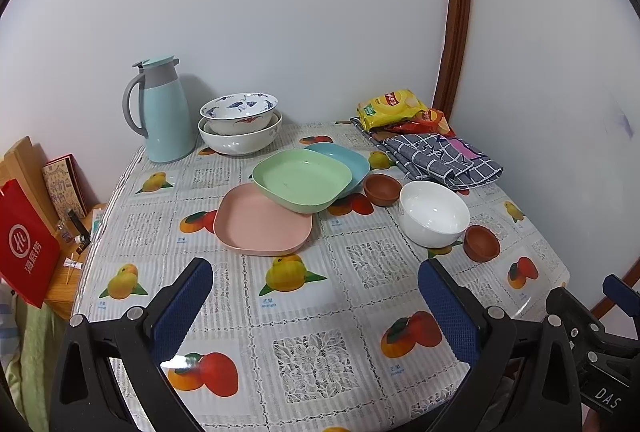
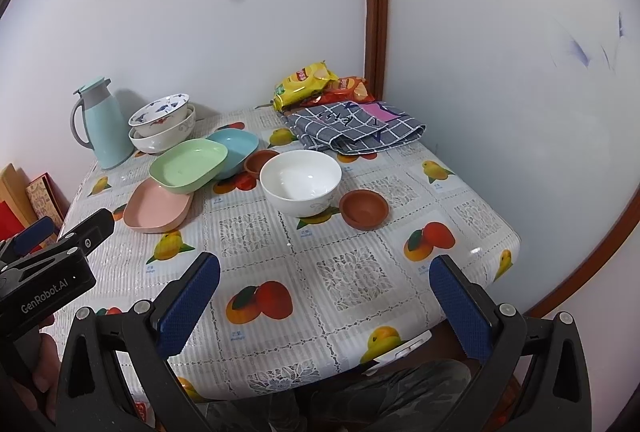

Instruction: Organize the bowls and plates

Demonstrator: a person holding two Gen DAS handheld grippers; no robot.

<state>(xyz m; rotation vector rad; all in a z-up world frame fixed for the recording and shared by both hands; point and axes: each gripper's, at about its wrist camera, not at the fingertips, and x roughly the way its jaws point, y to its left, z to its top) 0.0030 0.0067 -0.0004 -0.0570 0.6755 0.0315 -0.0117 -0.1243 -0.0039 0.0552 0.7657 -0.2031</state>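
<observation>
Three square plates overlap mid-table: a pink plate at the front, a green plate leaning on it, a blue plate behind. To their right stands a white bowl between two small brown bowls. Two patterned bowls sit nested at the back. My left gripper and right gripper hover open over the table's near edge, both empty.
A light blue thermos jug stands at the back left. Snack bags and a folded checked cloth lie at the back right by the wall. A red bag sits left of the table.
</observation>
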